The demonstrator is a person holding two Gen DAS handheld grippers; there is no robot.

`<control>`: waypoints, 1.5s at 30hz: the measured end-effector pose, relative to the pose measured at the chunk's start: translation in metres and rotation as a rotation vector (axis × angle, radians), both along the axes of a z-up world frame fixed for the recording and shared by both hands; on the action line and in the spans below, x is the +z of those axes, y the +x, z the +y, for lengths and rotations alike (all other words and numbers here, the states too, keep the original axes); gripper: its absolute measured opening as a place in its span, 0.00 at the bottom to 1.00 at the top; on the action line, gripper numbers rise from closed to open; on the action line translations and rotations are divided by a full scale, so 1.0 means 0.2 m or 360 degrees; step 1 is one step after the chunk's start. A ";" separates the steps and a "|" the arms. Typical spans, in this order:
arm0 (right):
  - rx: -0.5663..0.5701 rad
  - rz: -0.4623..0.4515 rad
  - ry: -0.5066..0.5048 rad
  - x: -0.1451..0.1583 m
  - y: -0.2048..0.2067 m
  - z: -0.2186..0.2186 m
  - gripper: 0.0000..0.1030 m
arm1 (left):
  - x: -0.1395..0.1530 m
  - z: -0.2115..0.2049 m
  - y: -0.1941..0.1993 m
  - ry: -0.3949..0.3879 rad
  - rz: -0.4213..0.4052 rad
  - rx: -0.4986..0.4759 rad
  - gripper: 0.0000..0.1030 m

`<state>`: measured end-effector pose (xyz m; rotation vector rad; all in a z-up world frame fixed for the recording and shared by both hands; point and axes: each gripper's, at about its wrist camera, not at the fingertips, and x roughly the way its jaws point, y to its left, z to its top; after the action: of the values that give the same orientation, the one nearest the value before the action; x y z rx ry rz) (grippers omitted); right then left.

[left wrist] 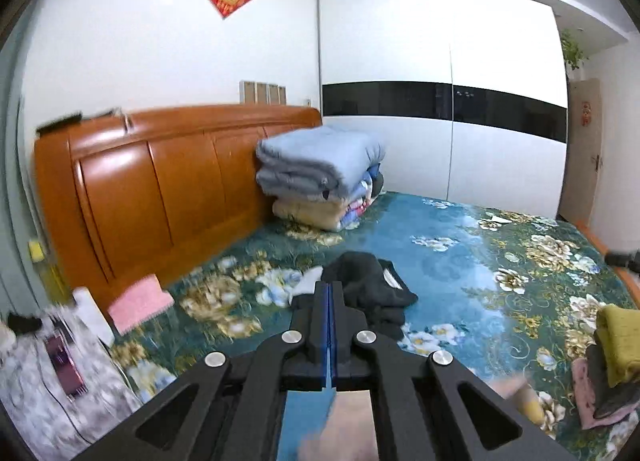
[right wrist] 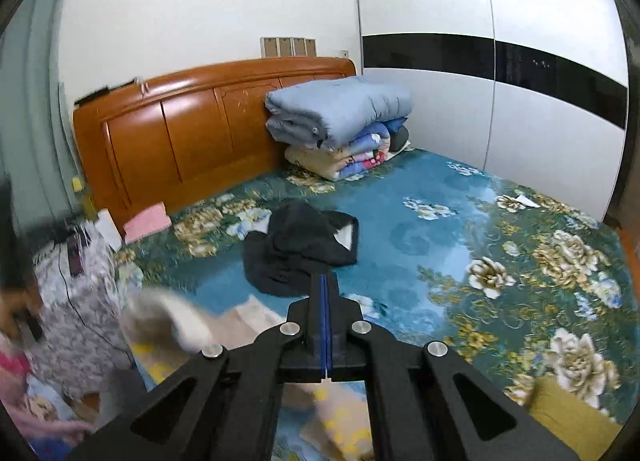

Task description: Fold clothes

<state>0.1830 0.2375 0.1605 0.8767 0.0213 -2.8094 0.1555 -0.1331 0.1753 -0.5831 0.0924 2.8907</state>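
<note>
Black garment (right wrist: 300, 249) lies crumpled on the floral bedspread (right wrist: 460, 229), just beyond both grippers' tips. Left gripper (left wrist: 329, 288) and right gripper (right wrist: 325, 279) have jaws pressed together, holding nothing visible.

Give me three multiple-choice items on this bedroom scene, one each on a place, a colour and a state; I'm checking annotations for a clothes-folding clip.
1. Where does the stack of folded quilts sit?
A. In the bed's corner by the headboard and wardrobe
B. On the floor
C. Atop the wardrobe

2. What colour is the crumpled garment in the middle of the bed?
A. Pink
B. Black
C. Yellow

3. How do the right gripper's jaws stand?
A. Wide open
B. Clamped on a quilt
C. Shut

Answers:
1 A, the stack touches the headboard beside the wardrobe.
2 B, it is dark against the floral bedspread.
3 C, the blue pads meet with no gap.
</note>
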 end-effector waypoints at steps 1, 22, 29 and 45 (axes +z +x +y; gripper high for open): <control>0.0005 -0.0040 -0.0011 -0.05 -0.02 -0.01 0.00 | 0.01 0.01 -0.02 -0.0019 -0.0008 -0.0008 0.00; 0.0171 -0.1135 -0.0414 -1.40 0.15 -0.02 0.53 | -0.86 0.19 -0.21 0.0041 -0.0759 0.0020 0.01; 0.0241 -0.1215 -0.0729 -1.59 0.14 -0.06 0.57 | -0.90 0.20 -0.17 0.0024 -0.0773 0.0012 0.01; 0.0325 -0.0833 -0.1126 -1.04 -0.53 -0.12 0.14 | -1.02 0.01 -0.20 0.0070 -0.0854 0.0148 0.05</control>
<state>0.0779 0.2145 -0.0468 1.2624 -0.8391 -2.0647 0.1160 -0.1314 -0.0285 -1.3542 -0.0770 2.7004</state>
